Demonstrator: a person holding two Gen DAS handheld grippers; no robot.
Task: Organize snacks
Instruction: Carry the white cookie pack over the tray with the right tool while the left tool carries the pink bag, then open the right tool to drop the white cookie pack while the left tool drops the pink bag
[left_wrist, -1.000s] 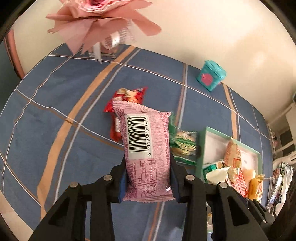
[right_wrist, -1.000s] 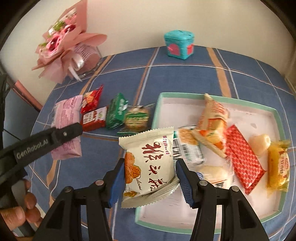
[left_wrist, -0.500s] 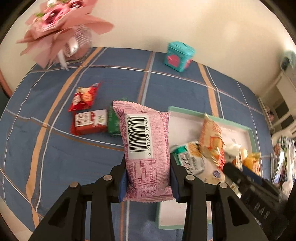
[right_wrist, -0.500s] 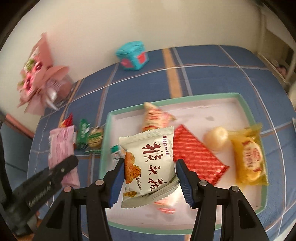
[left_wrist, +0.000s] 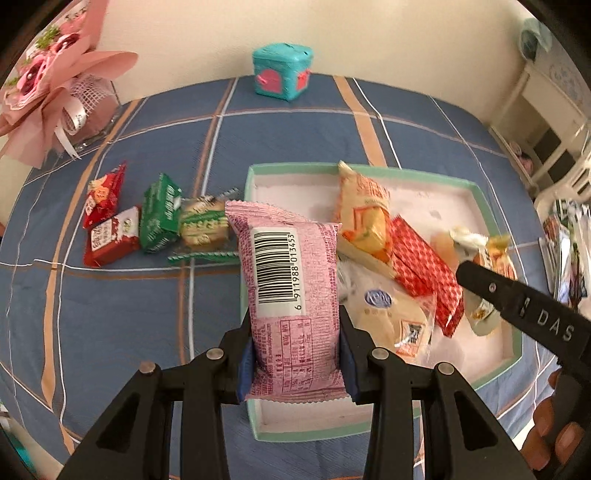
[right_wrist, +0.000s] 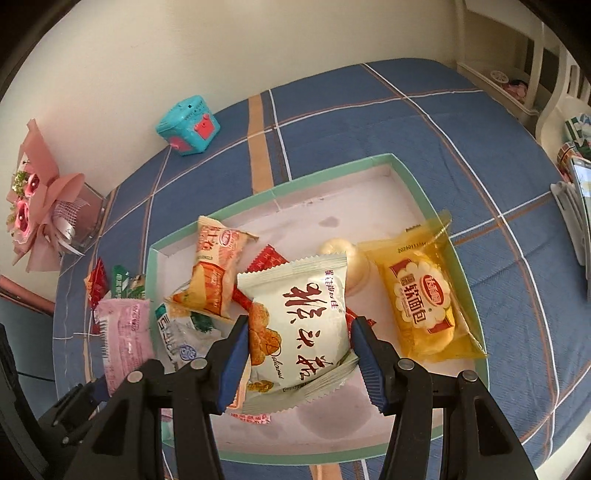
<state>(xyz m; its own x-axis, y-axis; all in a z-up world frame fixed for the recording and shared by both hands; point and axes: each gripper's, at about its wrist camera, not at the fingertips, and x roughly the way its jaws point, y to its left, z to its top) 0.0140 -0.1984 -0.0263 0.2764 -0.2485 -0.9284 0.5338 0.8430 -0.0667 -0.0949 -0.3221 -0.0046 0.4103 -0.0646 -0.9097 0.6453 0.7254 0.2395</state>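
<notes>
Gripping the pink snack packet (left_wrist: 293, 306), my left tool (left_wrist: 295, 354) held it upright over the near-left corner of the green-rimmed tray (left_wrist: 480, 192), barcode facing me; red and green packets (left_wrist: 160, 218) lay on the blue checked cloth (left_wrist: 110, 314) beside it. Over on the right view, my right tool (right_wrist: 299, 354) clamped the white snack packet (right_wrist: 299, 325) above the tray, the yellow bread packet (right_wrist: 424, 306) lying just beside.

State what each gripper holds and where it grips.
The left gripper clamps the pink snack packet across its lower sides, barcode facing the camera. The right gripper clamps the white snack packet by its two side edges.
</notes>
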